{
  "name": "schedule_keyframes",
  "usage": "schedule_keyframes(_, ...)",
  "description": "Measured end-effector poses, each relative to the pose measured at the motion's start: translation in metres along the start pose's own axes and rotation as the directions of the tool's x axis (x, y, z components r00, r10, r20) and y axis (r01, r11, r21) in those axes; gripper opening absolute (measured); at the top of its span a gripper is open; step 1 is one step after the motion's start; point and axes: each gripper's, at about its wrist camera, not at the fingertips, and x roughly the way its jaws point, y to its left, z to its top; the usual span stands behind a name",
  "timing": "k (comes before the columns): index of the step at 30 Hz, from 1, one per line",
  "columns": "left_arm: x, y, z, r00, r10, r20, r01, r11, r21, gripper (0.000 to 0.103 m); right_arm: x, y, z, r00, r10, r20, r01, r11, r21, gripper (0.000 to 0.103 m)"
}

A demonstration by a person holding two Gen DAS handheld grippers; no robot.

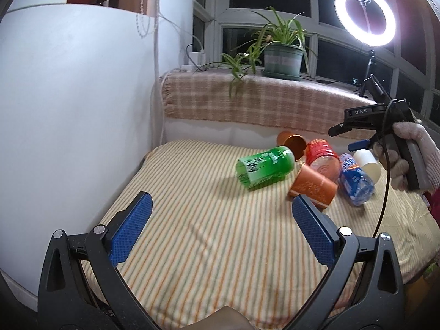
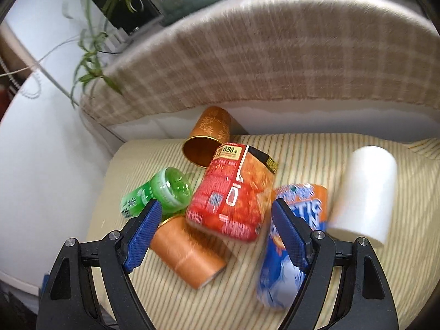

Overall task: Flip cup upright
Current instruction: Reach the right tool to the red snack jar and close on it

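Note:
Several cups lie on their sides in a cluster on the striped cushion [image 1: 192, 233]. They are a green cup [image 1: 265, 169] [image 2: 156, 196], a red cup [image 1: 323, 158] [image 2: 233, 189], an orange cup [image 1: 313, 185] [image 2: 187, 250], a gold-brown cup [image 1: 293, 144] [image 2: 209, 134], a blue cup [image 1: 356, 178] [image 2: 291, 244] and a white cup [image 1: 367, 162] [image 2: 363, 192]. My left gripper [image 1: 220, 231] is open and empty, short of the cluster. My right gripper [image 2: 214, 233] [image 1: 354, 140] is open, hovering over the cluster above the red cup's base, holding nothing.
A white wall [image 1: 68, 110] borders the cushion on the left. A plaid-covered ledge [image 1: 261, 104] rises behind the cups, with a potted plant [image 1: 283, 57] on it. A ring light [image 1: 365, 15] stands at the back right. A black cable [image 1: 385, 192] hangs from the right gripper.

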Motion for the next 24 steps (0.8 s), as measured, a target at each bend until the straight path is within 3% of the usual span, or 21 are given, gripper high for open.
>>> schedule_keyframes(7,0.006,0.011,-0.003,1.000,0.023,-0.014,-0.023,1.000,-0.019,0.103,0.038,-0.002,0.019,0.994,-0.031,-0.101,0.036,0.998,0.050,0.082)
schedule_keyframes(15,0.011,0.017,-0.003,0.999,0.037,-0.012,-0.038,0.999,-0.029,0.103,0.060,0.008,0.027,0.986,-0.093,-0.137,0.098,0.995,0.029,0.082)
schedule_keyframes(24,0.011,0.022,-0.004,0.998,0.057,-0.010,-0.057,0.998,-0.035,0.103,0.093,0.016,0.036,0.963,-0.174,-0.207,0.175,0.984,-0.015,0.082)
